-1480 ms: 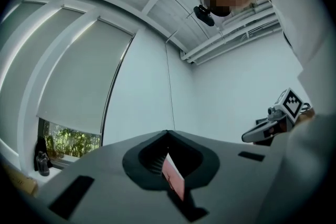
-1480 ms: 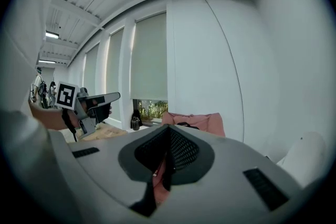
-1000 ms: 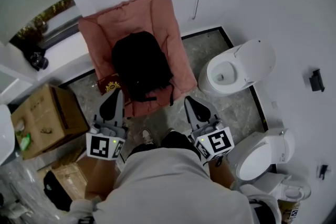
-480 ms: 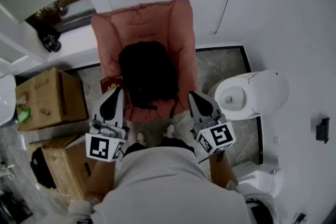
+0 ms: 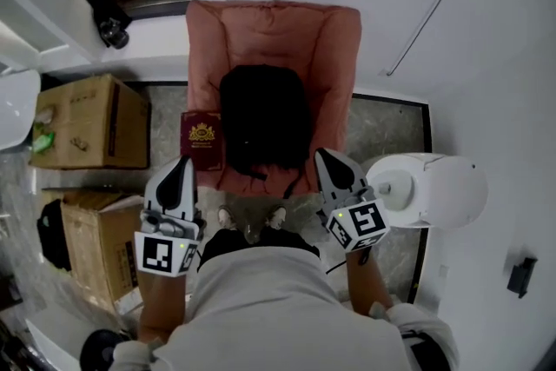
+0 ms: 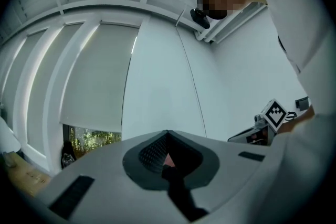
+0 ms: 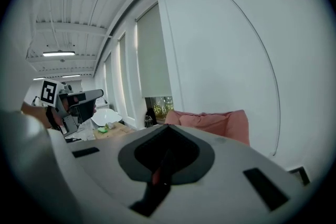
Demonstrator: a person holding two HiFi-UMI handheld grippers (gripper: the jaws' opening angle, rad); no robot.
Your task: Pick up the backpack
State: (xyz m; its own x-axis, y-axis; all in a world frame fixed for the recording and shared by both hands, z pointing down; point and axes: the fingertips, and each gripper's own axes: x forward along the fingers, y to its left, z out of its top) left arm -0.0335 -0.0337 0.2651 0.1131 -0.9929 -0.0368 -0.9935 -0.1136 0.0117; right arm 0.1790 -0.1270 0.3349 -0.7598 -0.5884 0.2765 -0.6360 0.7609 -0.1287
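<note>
One pink chair (image 5: 274, 39) stands against the white wall. The black backpack (image 5: 265, 122) lies on its seat and covers most of the cushion. The backpack is so dark that its pockets and zips cannot be made out. A thin strap hangs over the seat's front edge. Both gripper views lose the backpack behind the grippers' own bodies. The right gripper view shows only the top of the chair's back, and the left gripper view shows only a pink sliver past its fingers.

Two cardboard boxes (image 5: 87, 122) sit on the floor to the left, the nearer one partly behind the left gripper. A toilet (image 5: 434, 191) stands to the right. A red book (image 5: 201, 142) with a gold crest lies just beside the chair's left front corner; whether it touches the chair cannot be told.

The person's torso hides the upper arms and elbows, so only the forearms show. The left gripper (image 5: 182, 168) and right gripper (image 5: 326, 161) are held out side by side and point towards the chair. They flank the backpack's near end without touching it. Each has its fingers together with nothing between them.
</note>
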